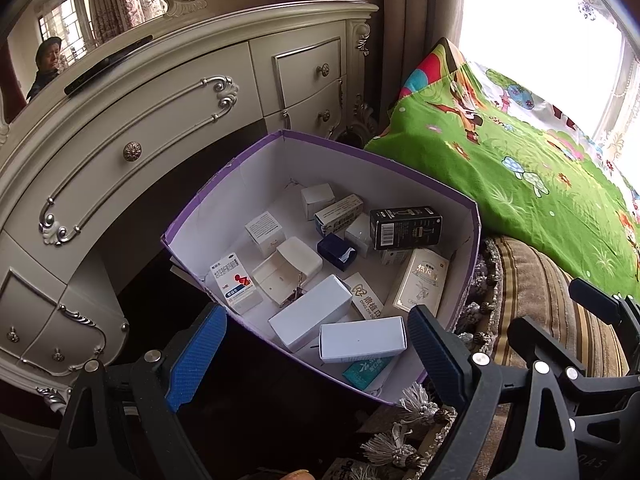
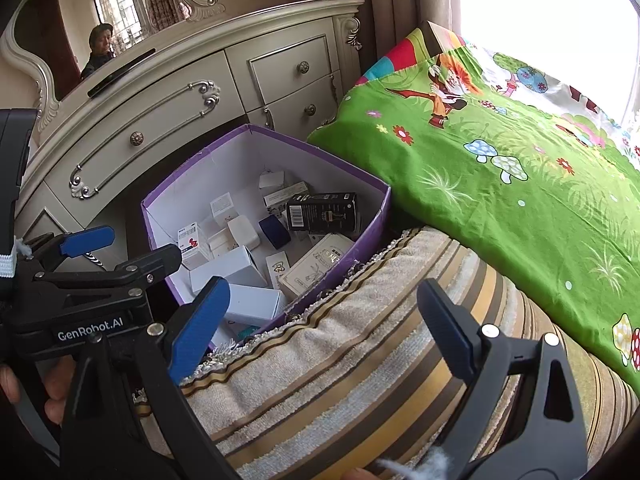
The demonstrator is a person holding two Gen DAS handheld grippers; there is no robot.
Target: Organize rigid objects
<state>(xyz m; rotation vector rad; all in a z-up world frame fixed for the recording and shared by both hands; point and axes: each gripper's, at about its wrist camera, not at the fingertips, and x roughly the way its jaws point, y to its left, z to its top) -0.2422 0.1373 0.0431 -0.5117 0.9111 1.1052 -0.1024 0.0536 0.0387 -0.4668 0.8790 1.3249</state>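
both sets of jaws wide and empty. purple-walled cardboard box (image 1: 466,264) full of small cartons straight ahead of left gripper (image 1: 316,344), plain white oblong carton (image 1: 362,338) nearest, long axis crosswise between the pads. right gripper (image 2: 320,332) farther off, over striped cushion (image 2: 360,360).

At my ten o'clock stands a cream dresser (image 1: 168,120) with silver scroll handles and a mirror (image 1: 80,20) above. At two o'clock a green cartoon-print quilt (image 1: 500,168) lies under a bright window (image 1: 540,40). Below it, at four o'clock, a striped tasselled cushion (image 2: 340,380).
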